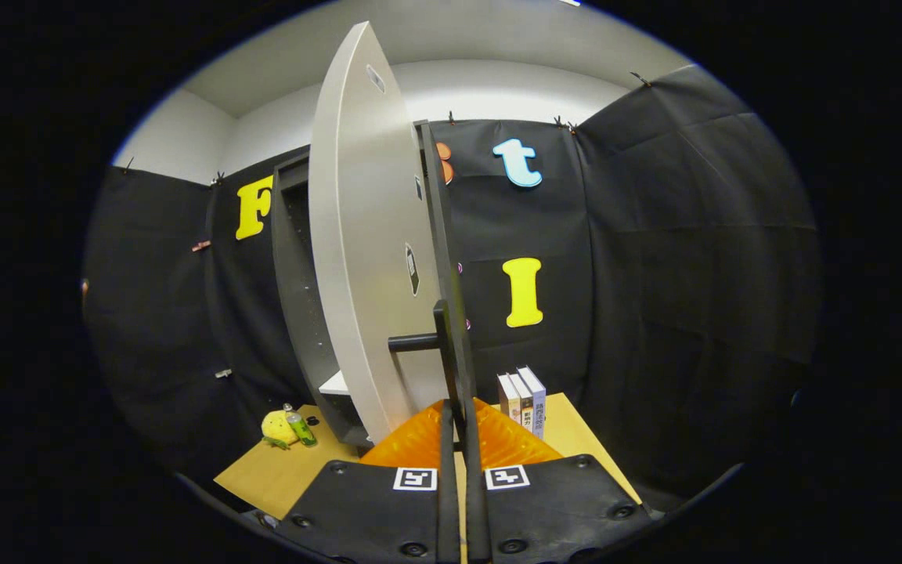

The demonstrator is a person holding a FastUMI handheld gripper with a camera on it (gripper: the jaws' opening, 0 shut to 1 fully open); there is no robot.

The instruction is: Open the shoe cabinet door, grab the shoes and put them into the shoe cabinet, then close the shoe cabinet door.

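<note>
Tool (pixel 459 419) fingers pinched on edge of cabinet door (pixel 373 258), door swung open; books (pixel 523 399) on counter (pixel 279 470).

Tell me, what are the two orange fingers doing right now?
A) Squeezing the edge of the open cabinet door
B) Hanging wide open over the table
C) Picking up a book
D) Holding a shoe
A: the gripper has both fingers closed against the thin edge of the door, which stands swung open from the cabinet; the books stand untouched beyond.
</note>
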